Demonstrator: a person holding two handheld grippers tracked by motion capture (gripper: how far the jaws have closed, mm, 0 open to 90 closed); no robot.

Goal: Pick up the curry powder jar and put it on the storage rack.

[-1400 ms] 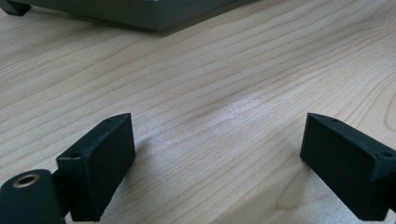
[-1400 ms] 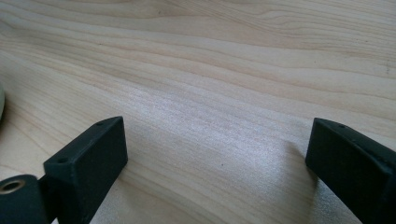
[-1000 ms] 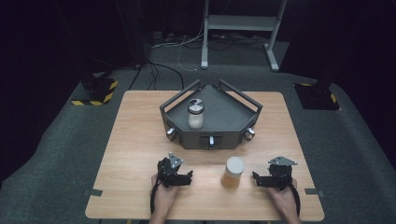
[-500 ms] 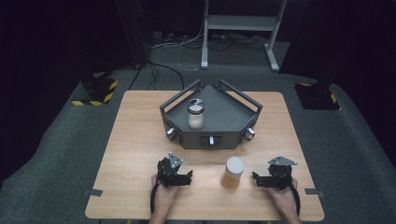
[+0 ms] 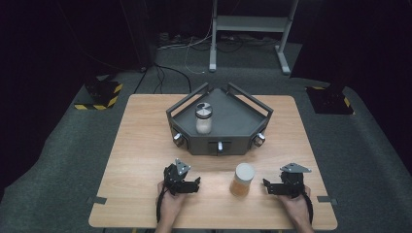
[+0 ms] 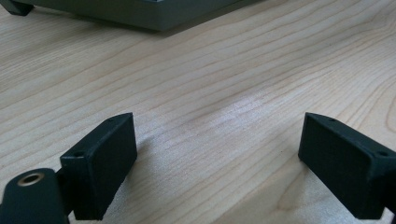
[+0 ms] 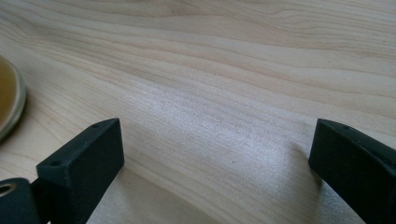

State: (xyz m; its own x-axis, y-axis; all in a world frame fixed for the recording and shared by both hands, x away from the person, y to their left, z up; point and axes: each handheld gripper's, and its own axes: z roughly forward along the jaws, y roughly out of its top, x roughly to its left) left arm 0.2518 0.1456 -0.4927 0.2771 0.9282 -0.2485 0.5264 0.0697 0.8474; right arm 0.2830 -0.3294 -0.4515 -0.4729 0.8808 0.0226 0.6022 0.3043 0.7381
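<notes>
I see both hands resting low at the near table (image 5: 145, 145) edge, forearms coming in from below. Left gripper (image 5: 193, 184) points right, jaws spread over bare wood. Right gripper (image 5: 266, 186) points left, jaws spread, just been closing a little, nothing between. Amber jar (image 5: 242, 179) stands upright between the 2 grippers, nearer the right.

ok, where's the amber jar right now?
In the high view the amber jar stands upright on the table's near edge, between the two tongs, closer to the right tongs, in front of the grey tray.
</notes>
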